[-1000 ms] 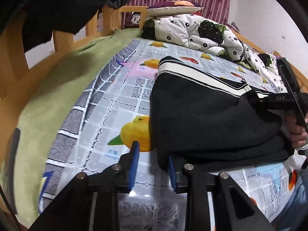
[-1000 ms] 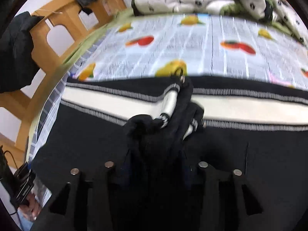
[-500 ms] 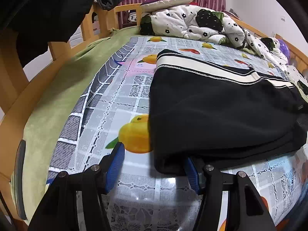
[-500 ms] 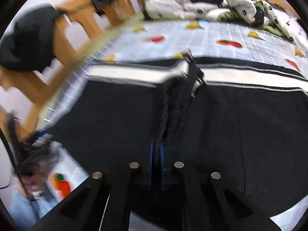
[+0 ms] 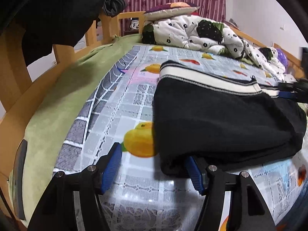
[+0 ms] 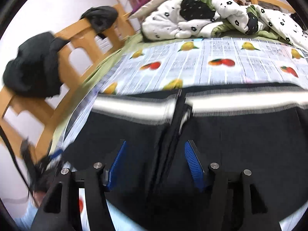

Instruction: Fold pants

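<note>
Pants (image 5: 221, 123), black with a cream striped waistband, lie folded in layers on the bed, on a fruit-printed plastic sheet (image 5: 119, 115) that covers a green blanket (image 5: 57, 104). Left gripper (image 5: 154, 165) is low at the near corner of the folded stack; its jaws are wide, one blue pad on the bare sheet and the other touching under the edge of the cloth, and nothing is squeezed between them. Right gripper (image 6: 156, 163) is above the pants (image 6: 240, 134), jaws also wide apart, with a raised ridge of the black fabric running between the pads but not pinched. A white flowered quilt (image 6: 202, 19) is bunched at the far end of the bed
</note>
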Available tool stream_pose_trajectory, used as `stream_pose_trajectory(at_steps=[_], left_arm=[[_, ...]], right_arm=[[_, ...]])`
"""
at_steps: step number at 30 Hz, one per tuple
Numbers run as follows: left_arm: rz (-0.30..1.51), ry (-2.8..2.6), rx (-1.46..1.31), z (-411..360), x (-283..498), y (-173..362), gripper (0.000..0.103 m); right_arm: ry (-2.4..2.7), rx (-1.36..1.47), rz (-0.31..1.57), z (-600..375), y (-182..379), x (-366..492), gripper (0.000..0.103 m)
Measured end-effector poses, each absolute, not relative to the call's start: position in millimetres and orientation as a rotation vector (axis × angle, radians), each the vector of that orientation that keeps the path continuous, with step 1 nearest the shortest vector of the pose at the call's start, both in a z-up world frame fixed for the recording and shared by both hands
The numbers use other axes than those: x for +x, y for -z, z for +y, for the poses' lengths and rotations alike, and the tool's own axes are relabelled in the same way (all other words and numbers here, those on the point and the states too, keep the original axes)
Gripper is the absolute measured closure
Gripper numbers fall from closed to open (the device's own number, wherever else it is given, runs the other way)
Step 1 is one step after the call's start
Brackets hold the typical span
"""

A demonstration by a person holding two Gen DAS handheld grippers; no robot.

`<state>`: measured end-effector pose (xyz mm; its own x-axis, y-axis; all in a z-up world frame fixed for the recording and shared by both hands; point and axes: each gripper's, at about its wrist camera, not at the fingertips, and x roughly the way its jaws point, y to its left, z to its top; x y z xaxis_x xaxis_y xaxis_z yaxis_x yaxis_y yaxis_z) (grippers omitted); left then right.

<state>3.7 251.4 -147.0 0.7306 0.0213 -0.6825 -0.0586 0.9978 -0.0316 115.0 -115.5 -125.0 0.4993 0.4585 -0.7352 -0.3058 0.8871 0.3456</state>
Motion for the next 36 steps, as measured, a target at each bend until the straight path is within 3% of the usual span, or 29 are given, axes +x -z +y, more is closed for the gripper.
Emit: stream_pose_trajectory(at_steps=[5,8,10,12,14,17,19,22,26,31,36], left_arm=[[0.772,-0.050,-0.024,252,17,150,0.040],[0.740,-0.050,-0.060,256,13,148,0.062],[0.738,-0.060,-0.090,260,7,149,0.063],[0.765,-0.069,-0.103,262,7,155,0.063],[0.770,-0.067,-0.117,264,5,158,0.060],[0.780,-0.058,-0.112,263,2,157,0.055],[0.772,-0.068,-0.093,264,-7,153,0.043],[0.760,-0.028,-0.116,269,-28,145,0.033],[0.747,-0.015,-0.154,273,-45,136,0.033],[0.704,0.063,-0.162,251,-5,106,0.032],[0.883,0.038,-0.164,232,41,144,0.036]], right_arm=[[-0.369,0.221,1.129,-99,169,194,0.045],[-0.378,0.123,1.131,-78,175,208,0.078],[-0.490,0.070,0.969,-68,142,199,0.083],[-0.517,0.098,0.910,-70,128,199,0.083],[-0.479,0.069,0.994,-66,145,213,0.082],[-0.410,0.004,1.102,-66,179,217,0.067],[-0.424,-0.005,1.088,-73,175,207,0.065],[-0.389,0.037,1.072,-90,157,182,0.063],[-0.433,0.054,1.017,-104,139,131,0.063],[-0.491,0.063,0.986,-94,150,86,0.064],[-0.421,-0.002,0.974,-89,184,59,0.066]])
